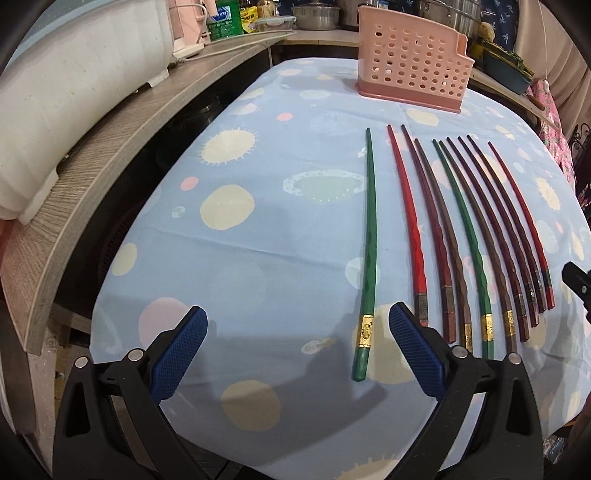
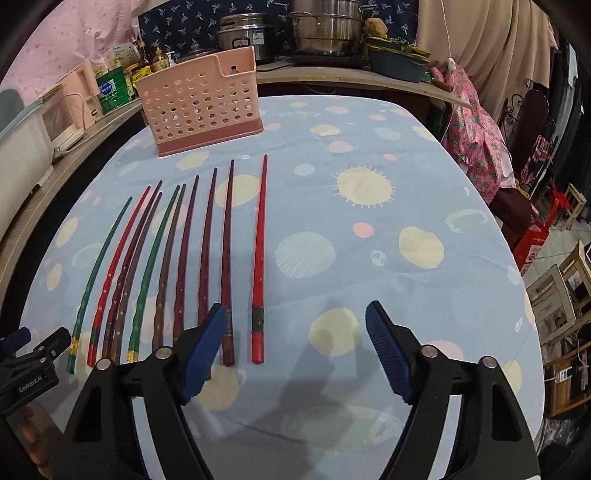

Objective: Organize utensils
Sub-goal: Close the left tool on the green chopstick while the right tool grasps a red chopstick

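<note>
Several chopsticks lie side by side on the blue spotted tablecloth (image 1: 258,229): a green one (image 1: 369,236) set apart at the left, then red (image 1: 406,221), brown and dark red ones. In the right wrist view a red chopstick (image 2: 259,254) lies apart at the right of the row. A pink perforated utensil holder (image 1: 412,72) stands upright at the far end, also in the right wrist view (image 2: 201,105). My left gripper (image 1: 297,323) is open and empty, above the green chopstick's near end. My right gripper (image 2: 295,319) is open and empty, just right of the red chopstick's near end.
A wooden counter (image 1: 92,155) with a white appliance (image 1: 55,92) runs along the left. Pots (image 2: 325,26) and bottles stand on the shelf behind the table. Pink cloth (image 2: 476,125) and chairs are at the right. The left gripper's body (image 2: 26,365) shows at the lower left.
</note>
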A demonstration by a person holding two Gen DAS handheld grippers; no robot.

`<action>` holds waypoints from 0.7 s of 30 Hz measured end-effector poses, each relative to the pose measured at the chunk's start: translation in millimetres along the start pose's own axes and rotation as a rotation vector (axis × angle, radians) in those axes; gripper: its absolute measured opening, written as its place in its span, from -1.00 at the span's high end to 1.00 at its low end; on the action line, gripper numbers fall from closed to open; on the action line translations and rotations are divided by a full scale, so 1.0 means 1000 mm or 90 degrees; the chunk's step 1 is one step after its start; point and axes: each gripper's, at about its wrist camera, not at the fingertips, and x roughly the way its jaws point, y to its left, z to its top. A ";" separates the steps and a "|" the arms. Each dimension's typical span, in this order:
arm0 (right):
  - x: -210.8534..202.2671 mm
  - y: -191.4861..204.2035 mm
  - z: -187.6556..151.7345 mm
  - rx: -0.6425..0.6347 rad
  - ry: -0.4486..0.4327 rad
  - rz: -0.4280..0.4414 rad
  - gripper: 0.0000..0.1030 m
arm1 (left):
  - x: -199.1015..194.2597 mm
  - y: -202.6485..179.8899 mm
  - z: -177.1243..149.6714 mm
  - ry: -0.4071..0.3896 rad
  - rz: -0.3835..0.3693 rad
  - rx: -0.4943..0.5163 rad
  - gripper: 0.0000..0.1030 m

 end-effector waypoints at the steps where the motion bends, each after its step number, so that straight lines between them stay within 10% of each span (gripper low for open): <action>1: 0.004 0.001 0.000 0.000 0.005 0.003 -0.17 | 0.002 0.000 0.000 0.004 -0.005 -0.002 -0.83; 9: 0.023 0.012 -0.003 -0.018 0.032 0.004 0.32 | 0.011 0.000 0.001 0.021 -0.026 -0.010 -0.77; 15: 0.022 0.013 -0.004 -0.026 0.030 0.007 0.66 | 0.012 0.000 -0.002 0.027 -0.035 -0.006 -0.39; 21: 0.018 0.012 -0.009 -0.035 0.031 0.018 0.87 | 0.004 -0.002 -0.006 0.025 -0.061 0.012 0.40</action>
